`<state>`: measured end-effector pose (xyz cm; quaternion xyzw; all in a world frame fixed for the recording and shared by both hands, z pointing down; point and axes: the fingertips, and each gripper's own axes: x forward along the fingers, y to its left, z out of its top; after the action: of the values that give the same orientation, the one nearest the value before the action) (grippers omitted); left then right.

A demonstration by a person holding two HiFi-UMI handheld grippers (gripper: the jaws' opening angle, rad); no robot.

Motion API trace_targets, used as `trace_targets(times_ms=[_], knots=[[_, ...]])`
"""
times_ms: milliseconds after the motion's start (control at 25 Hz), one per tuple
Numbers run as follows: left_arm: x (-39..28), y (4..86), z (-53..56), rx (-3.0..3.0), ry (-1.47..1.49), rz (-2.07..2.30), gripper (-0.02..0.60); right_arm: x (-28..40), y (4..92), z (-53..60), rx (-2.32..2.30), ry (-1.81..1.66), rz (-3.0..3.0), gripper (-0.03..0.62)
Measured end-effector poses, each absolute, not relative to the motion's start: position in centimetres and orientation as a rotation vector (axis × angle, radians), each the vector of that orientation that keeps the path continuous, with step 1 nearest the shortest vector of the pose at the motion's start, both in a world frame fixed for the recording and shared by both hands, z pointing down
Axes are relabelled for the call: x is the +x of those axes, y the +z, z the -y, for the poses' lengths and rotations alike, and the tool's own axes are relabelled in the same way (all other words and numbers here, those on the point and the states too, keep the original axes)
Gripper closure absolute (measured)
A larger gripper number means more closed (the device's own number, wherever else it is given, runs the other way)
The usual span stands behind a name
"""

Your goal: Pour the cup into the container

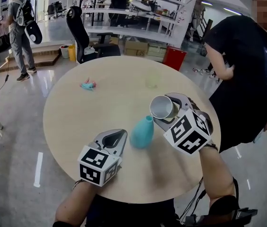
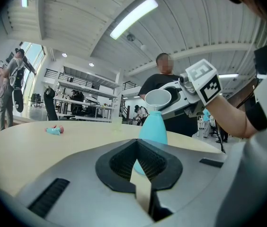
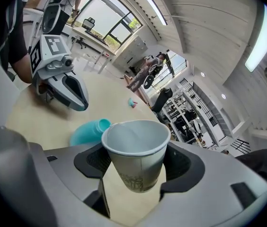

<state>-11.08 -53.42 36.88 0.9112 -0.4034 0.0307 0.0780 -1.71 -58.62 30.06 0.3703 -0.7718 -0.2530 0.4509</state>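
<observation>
A teal narrow-necked vase [image 1: 141, 132] stands upright on the round wooden table [image 1: 76, 112], near its front. My right gripper [image 1: 167, 111] is shut on a white paper cup [image 1: 162, 107], which is tipped on its side with its mouth facing left, just above and right of the vase's neck. In the right gripper view the cup [image 3: 136, 152] sits between the jaws, its inside looking empty, with the vase [image 3: 88, 131] below it. My left gripper [image 1: 116, 137] rests low, left of the vase, jaws together and empty. In the left gripper view the vase [image 2: 153, 126] stands ahead under the cup [image 2: 157, 98].
A small teal and pink object [image 1: 88, 84] lies at the table's far left. A clear little cup [image 1: 152, 82] stands further back. A person in black [image 1: 247, 70] stands by the table's right edge. An office chair [image 1: 79, 32] and a red bin [image 1: 174, 58] are beyond.
</observation>
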Motion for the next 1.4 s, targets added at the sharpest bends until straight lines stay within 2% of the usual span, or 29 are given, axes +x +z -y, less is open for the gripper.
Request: trace_targets(times_ms=[1000,1400], knots=[[-10.8,37.0,53.6,2.734,0.084,1.2,0.581,-1.5,30.3,58.7,0.906,-0.632,1.895,0.267],[-11.0,37.2,53.7,2.733,0.099,1.205,0.581,-0.4,30.8,59.2,0.998,-0.401,2.172,0.267]])
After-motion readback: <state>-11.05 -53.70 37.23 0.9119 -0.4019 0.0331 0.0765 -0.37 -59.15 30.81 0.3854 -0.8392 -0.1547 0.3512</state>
